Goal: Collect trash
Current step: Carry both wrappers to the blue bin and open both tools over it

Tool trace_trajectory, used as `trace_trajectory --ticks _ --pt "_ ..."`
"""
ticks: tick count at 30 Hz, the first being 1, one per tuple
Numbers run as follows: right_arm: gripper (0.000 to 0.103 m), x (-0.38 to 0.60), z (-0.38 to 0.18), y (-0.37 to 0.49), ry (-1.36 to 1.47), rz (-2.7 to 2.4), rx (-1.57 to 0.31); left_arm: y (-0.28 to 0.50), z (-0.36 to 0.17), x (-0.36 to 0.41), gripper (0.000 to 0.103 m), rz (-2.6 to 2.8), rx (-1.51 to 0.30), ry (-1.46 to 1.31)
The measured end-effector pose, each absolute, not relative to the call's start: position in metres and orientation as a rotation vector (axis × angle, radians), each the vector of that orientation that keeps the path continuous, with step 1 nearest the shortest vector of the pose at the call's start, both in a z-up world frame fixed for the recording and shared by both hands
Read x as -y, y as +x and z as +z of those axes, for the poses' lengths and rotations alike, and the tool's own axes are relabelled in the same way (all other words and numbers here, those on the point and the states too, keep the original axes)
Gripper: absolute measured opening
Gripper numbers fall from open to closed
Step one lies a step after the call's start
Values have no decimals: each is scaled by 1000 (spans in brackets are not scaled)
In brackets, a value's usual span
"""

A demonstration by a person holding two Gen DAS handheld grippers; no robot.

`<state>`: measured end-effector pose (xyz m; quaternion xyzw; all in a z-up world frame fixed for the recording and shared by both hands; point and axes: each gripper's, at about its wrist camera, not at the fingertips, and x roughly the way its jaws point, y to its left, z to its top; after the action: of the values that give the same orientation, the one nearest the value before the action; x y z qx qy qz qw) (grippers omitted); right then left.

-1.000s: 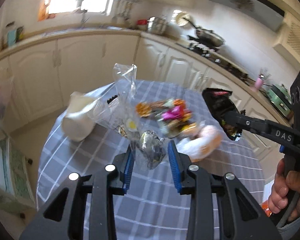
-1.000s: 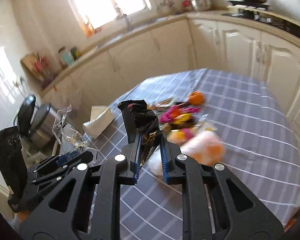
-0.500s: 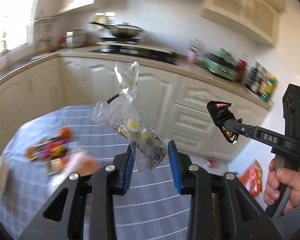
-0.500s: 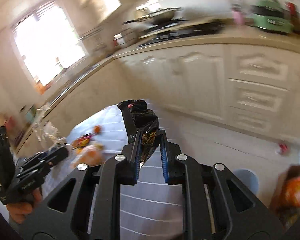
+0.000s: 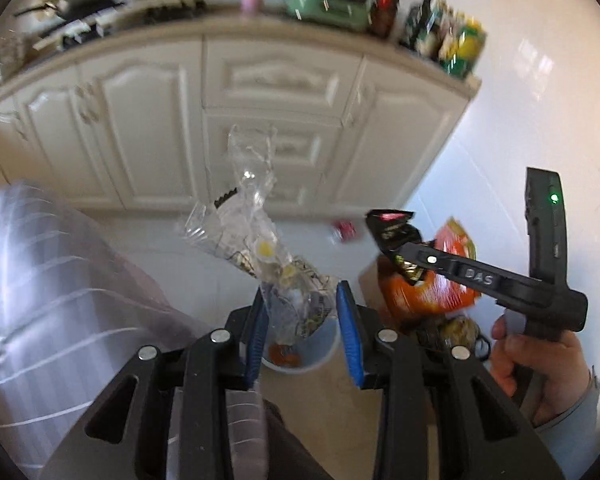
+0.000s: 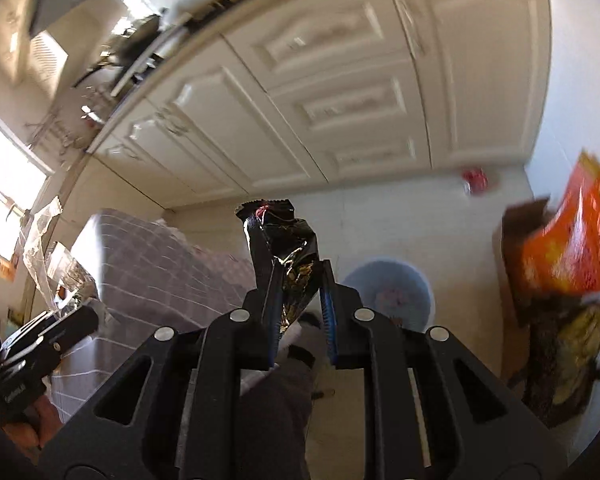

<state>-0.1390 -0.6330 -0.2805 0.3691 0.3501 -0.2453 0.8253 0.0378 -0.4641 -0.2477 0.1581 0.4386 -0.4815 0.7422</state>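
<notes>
Crinkly plastic, both grippers loaded, bin below.
Left gripper pinches clear wrapper; right gripper clamps black foil packet. Light, limp, slippery: grip low. Blue bin just beyond fingertips.

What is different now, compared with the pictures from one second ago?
Both grippers swung away from the table toward the cabinets and floor; a pale blue bin now lies below them. Nothing was let go: the left gripper still holds the clear plastic bag, the right gripper still holds the black wrapper.
</notes>
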Motion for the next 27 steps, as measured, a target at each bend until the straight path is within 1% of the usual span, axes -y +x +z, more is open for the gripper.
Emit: trace_trajectory --ticks 7,10,13,14,15,16,17,19,20,21,22,27 --pt "18 659 -328 -121 875 -514 -811 41 -319 519 32 -1038 -1132 445" --pt "18 666 -343 -115 909 -512 -832 46 -337 542 33 -1029 -1185 463" --pt "22 677 -357 -110 965 -514 -835 52 -352 563 34 -1044 -1228 490" --pt "26 680 -361 -110 980 -518 -835 53 -356 566 42 -1041 -1234 505" --pt "40 683 -363 -110 992 -523 -830 53 -358 567 54 -1030 -1232 522" --pt "57 686 -365 -112 1004 -536 -822 56 -360 570 81 -1014 -1221 523" --pt "83 688 -365 -114 1005 -555 -812 57 -358 569 89 -998 -1203 512" --pt "84 689 -362 -119 1007 -571 -796 59 -353 564 89 -985 -1179 501" --pt "88 689 -361 -120 1007 -575 -792 61 -351 562 89 -981 -1181 498" --pt "96 688 -359 -123 1001 -589 -789 62 -351 562 89 -975 -1182 497" --pt "97 687 -357 -124 995 -598 -783 64 -349 560 89 -965 -1176 498" --pt "97 682 -345 -130 963 -630 -777 66 -332 550 90 -943 -1137 478"
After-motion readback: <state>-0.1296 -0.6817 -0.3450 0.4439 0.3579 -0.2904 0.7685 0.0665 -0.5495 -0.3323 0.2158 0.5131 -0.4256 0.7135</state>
